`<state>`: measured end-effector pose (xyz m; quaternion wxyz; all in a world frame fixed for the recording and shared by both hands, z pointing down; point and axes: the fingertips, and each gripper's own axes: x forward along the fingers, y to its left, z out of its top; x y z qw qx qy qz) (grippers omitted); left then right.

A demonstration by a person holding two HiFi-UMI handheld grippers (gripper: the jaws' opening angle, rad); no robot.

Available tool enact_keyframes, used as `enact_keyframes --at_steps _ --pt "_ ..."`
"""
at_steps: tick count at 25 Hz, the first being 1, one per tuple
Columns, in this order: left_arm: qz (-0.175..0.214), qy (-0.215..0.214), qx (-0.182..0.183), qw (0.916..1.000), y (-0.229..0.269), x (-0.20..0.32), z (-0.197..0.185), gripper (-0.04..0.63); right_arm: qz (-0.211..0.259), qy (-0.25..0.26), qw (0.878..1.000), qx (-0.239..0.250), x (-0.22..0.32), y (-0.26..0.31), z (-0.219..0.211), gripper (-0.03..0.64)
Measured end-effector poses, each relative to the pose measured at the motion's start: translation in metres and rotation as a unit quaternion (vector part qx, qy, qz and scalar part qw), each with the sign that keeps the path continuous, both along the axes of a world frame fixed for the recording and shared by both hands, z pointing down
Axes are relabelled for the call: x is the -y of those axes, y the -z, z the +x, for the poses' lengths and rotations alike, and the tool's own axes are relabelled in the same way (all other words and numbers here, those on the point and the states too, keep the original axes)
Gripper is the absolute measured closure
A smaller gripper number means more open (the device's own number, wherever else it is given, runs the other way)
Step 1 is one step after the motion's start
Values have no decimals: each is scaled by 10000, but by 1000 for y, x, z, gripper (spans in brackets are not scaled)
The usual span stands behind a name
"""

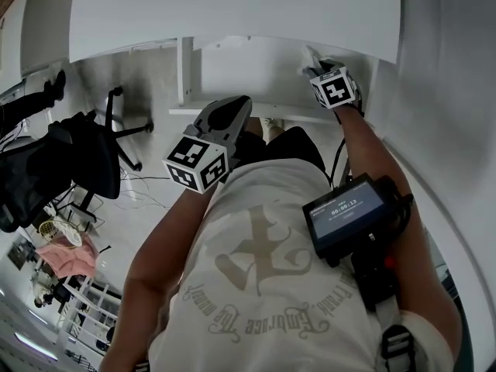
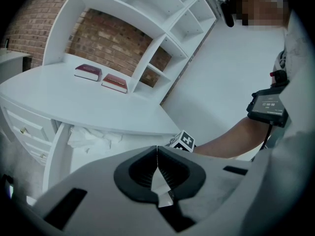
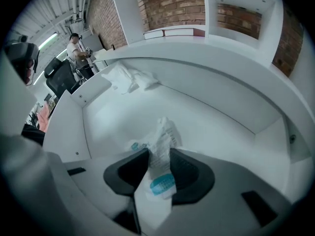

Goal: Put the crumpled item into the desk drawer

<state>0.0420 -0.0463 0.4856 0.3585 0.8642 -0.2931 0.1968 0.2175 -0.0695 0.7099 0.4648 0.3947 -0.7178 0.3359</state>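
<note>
Thin crumpled paper (image 3: 165, 131); smooth matt drawer (image 3: 224, 132).

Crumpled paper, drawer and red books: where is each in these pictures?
crumpled paper (image 3: 160, 142), right gripper view, its middle.
drawer (image 3: 211, 127), right gripper view, bare floor.
red books (image 2: 88, 72), left gripper view, left book's cover.

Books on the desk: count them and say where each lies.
2. One red book lies on the desktop by the brick wall; the other book lies beside it, nearer the shelves. More could be hidden.
</note>
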Motion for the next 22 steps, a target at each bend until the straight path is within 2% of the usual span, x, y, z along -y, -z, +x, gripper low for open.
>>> enact_keyframes --at_steps 10,22 --pt "-8 -310 44 9995 -6 -13 12 574 -3 -81 9999 138 -2 -4 2 439" --pt "143 -393 100 9991 -10 -7 14 574 185 -183 9993 255 0 -5 3 420"
